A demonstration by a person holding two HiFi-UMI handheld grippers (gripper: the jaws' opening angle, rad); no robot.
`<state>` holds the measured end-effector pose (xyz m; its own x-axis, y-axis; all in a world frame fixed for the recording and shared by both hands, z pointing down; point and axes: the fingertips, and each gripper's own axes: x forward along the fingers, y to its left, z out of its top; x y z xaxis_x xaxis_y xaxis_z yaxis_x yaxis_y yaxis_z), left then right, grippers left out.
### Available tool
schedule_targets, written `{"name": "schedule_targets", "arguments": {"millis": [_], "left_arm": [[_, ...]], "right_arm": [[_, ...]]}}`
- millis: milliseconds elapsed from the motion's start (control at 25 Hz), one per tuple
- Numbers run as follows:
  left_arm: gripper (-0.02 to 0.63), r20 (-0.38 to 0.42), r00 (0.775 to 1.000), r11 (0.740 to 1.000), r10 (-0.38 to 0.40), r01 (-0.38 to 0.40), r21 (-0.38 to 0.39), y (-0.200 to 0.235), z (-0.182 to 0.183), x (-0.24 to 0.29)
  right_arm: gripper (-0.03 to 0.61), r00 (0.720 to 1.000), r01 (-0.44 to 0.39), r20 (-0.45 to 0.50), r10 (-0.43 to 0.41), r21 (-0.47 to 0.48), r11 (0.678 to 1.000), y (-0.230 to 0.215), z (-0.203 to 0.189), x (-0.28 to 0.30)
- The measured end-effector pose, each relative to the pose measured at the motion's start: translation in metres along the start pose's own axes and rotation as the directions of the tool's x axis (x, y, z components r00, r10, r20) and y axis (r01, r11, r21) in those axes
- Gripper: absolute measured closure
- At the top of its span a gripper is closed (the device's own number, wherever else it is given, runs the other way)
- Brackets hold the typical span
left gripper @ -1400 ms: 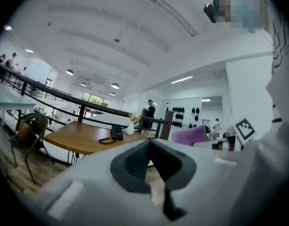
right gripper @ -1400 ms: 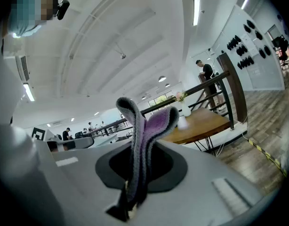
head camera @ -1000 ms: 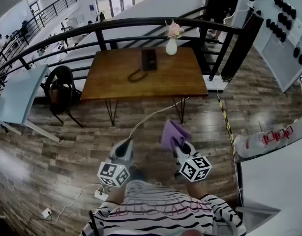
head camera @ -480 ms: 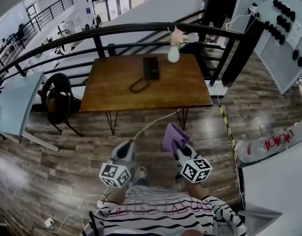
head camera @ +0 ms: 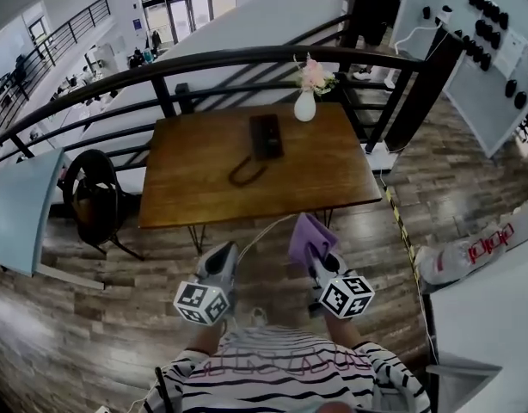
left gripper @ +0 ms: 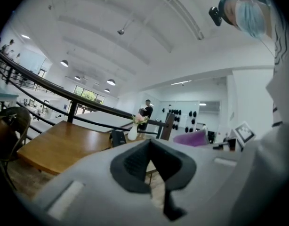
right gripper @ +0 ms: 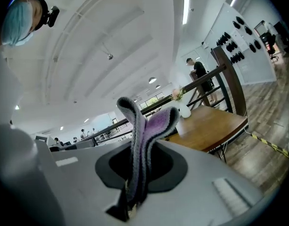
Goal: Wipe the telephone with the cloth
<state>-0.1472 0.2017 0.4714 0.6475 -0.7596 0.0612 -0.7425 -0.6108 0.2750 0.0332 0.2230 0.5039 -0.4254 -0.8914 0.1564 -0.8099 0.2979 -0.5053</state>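
The left tongs (head camera: 221, 252) are closed on themselves with nothing between them, held low in front of the person. Ahead of them, the telephone (head camera: 266, 136) lies flat near the far middle of the wooden table (head camera: 333, 175), a dark, rigid slab with its cord (head camera: 244, 172) looped toward the near edge. It looks light enough to slide under a sideways rub, and the handset would likely rock or lift off if pushed. It is probably best steadied by pressing down on one end of the body, clear of the cord. The empty left tongs are free for that.

To the right, the purple cloth (head camera: 309, 237) is soft and limp. It is clamped by a folded part in the right tongs (head camera: 320, 261), and a loose flap stands up beyond the tips. That flap should drape over the telephone's edges, though the short grip leaves little of it to wipe with.

The telephone is well apart from both pairs of tongs, which are short of the table's near edge. It sits forward of them, roughly between their lines. A white vase (head camera: 305, 106) of flowers stands just beside its far right corner and could be knocked by a wide stroke.
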Motion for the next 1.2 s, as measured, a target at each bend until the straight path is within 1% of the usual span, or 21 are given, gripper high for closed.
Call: {"name": "schedule_targets", "arguments": {"millis": [160,280,520,760,1080,1200], "left_arm": [[0.612,-0.007,0.999,0.999,-0.034,0.034,0.01,0.028,0.009,0.019],[0.612,-0.016,0.999,0.999,-0.041,0.041,-0.003,0.047,0.01,0.034],[0.612,-0.044,0.997,0.998,-0.061,0.059,-0.035,0.054,0.003,0.075],[0.612,-0.018,1.0,0.999,-0.02,0.019,-0.03,0.068,0.015,0.122],[0.612,0.005,1.0,1.0,0.006,-0.006,-0.027,0.066,0.02,0.214],[0.612,0.014,1.0,0.999,0.028,-0.027,-0.038,0.069,0.02,0.243]], "right_arm": [[0.543,1.0,0.025,0.016,-0.025,0.013,1.0,0.0,0.003,0.028],[0.543,0.999,0.042,0.019,-0.042,0.023,0.999,-0.004,0.005,0.045],[0.543,0.997,0.072,0.009,-0.073,0.035,0.997,-0.035,0.022,0.066],[0.543,0.999,0.03,-0.018,-0.03,0.033,0.999,-0.068,0.042,0.109],[0.543,0.997,-0.043,-0.063,0.044,0.013,0.999,-0.125,0.081,0.156],[0.543,0.994,-0.072,-0.086,0.073,0.014,0.997,-0.145,0.092,0.174]]}}
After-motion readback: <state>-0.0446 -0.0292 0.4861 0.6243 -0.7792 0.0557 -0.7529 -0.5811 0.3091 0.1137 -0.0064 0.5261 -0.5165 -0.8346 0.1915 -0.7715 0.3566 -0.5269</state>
